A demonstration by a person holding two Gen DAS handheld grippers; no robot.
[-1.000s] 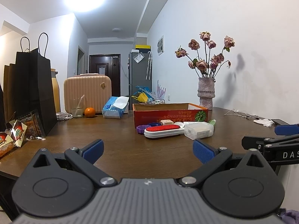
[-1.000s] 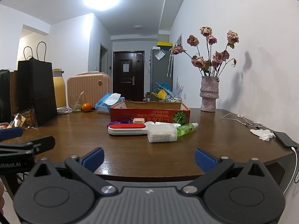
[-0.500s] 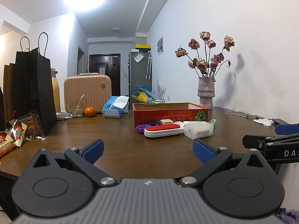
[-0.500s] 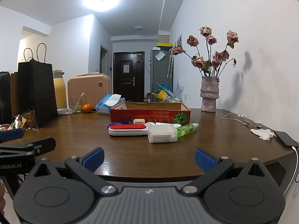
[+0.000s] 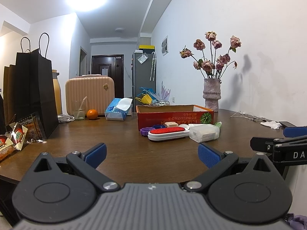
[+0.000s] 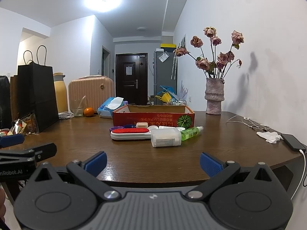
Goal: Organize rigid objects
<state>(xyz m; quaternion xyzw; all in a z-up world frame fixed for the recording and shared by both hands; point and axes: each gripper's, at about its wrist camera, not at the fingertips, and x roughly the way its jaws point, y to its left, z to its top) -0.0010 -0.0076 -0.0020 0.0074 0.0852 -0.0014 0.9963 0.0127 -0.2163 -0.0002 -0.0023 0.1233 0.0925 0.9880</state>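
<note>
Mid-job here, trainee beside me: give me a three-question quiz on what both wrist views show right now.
1. True or false: the red cardboard box stands behind the cluster of small items on the table.
2. Multiple choice: what lies directly right of the translucent plastic case in the right wrist view? A) an orange B) the green bottle C) a phone
3. Fill in: the left gripper and right gripper are both ____ and hold nothing.

Key: 1 true; 2 B; 3 open.
</note>
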